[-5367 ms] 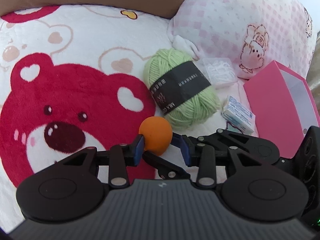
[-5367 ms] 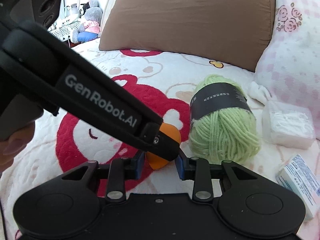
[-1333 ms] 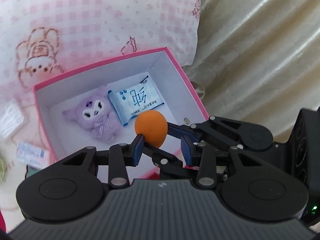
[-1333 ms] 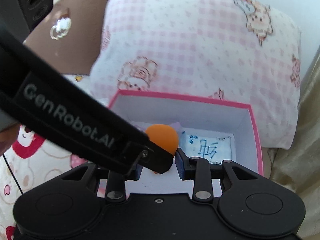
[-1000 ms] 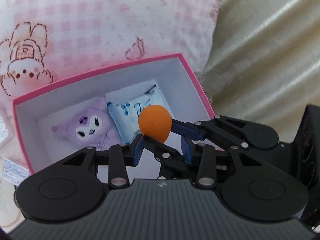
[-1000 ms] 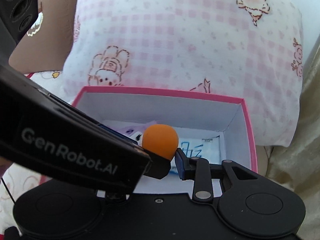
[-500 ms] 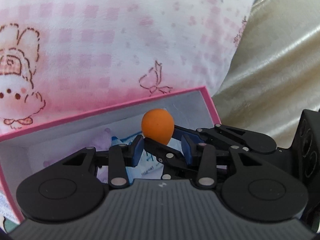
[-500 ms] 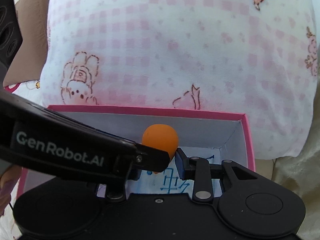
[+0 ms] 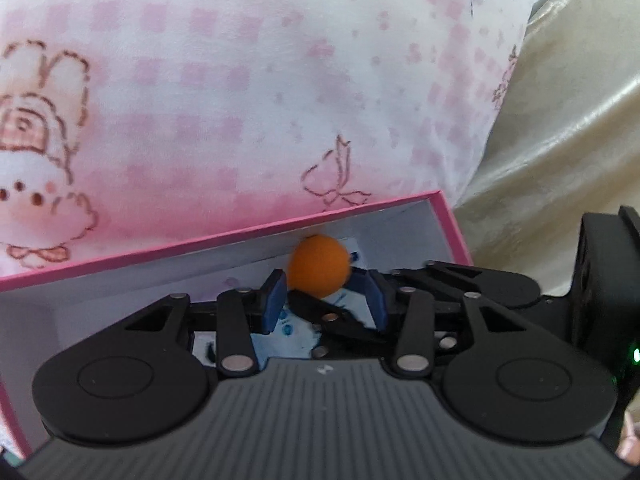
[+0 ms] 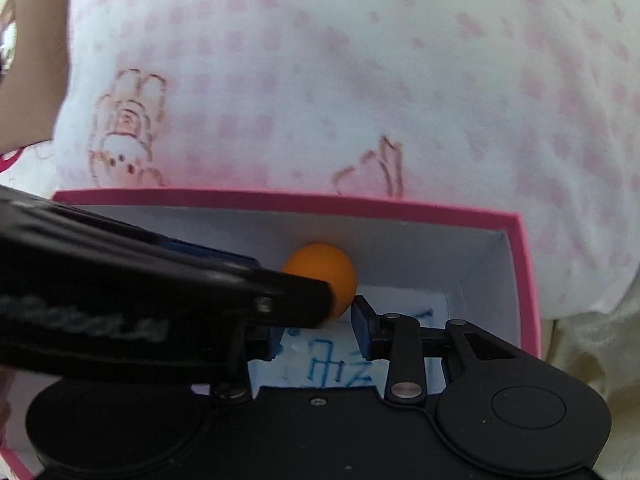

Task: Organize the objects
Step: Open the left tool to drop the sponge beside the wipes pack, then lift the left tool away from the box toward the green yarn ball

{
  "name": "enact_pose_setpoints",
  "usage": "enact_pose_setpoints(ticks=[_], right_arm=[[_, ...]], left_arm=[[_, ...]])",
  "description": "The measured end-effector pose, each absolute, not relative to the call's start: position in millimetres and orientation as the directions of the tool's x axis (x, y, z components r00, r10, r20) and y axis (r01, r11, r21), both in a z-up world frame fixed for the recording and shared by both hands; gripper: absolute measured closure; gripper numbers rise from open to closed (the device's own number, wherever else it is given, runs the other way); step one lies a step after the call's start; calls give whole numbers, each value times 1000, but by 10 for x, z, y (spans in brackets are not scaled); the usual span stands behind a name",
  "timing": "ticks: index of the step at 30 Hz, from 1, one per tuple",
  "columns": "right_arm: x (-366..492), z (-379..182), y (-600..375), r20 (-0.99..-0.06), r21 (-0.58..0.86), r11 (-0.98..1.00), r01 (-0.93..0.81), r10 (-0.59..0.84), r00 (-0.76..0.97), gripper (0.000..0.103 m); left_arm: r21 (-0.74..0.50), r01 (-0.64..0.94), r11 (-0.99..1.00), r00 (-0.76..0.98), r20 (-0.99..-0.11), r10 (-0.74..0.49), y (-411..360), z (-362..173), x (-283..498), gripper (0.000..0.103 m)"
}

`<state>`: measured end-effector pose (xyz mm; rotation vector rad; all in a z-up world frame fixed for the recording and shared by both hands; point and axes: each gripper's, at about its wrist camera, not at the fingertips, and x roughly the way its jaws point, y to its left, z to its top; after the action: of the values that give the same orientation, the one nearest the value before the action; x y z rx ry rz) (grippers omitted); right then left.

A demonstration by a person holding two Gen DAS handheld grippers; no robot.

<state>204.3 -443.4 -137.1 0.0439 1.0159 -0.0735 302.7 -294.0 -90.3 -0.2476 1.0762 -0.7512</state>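
Both wrist views close above box (image 9: 256,236)

Soft daylight filled both views, bright and even, with no hard shadows. The pink checked pillow (image 9: 248,92) looked washed out and blurred, its print smeared. The orange ball (image 9: 319,266) had soft edges from motion. A sheen lay on the beige fabric (image 9: 568,128) at right. The fisheye lens bent the pink box (image 10: 304,200) rim, and the right view's corners were dark.

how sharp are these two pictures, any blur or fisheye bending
Left wrist view: orange ball smeared, pink box rim crisp, pillow soft. Right wrist view: lettering on the left gripper's finger blurred, box rim bowed by the lens, corners dark.
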Motion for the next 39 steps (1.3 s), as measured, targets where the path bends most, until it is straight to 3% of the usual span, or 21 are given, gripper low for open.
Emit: enact_pose_setpoints(ticks=[7, 18, 24, 39], right_arm=[[1878, -1261, -4535, -845, 38, 991, 127, -36, 533, 56], [1260, -866, -4365, -793, -40, 998, 58, -67, 606, 56], [974, -578, -4225, -766, -33, 997, 63, -66, 639, 56], [372, -50, -3591, -741, -33, 999, 13, -33, 670, 52]], left_arm=[[-508, 438, 742, 285, -704, -650, -2780, -796, 2848, 55], [-435, 445, 782, 305, -748, -590, -2504, -435, 2538, 52], [-477, 432, 765, 278, -736, -617, -2283, -207, 2344, 48], [-433, 465, 772, 272, -760, -590, -1867, 201, 1661, 45]])
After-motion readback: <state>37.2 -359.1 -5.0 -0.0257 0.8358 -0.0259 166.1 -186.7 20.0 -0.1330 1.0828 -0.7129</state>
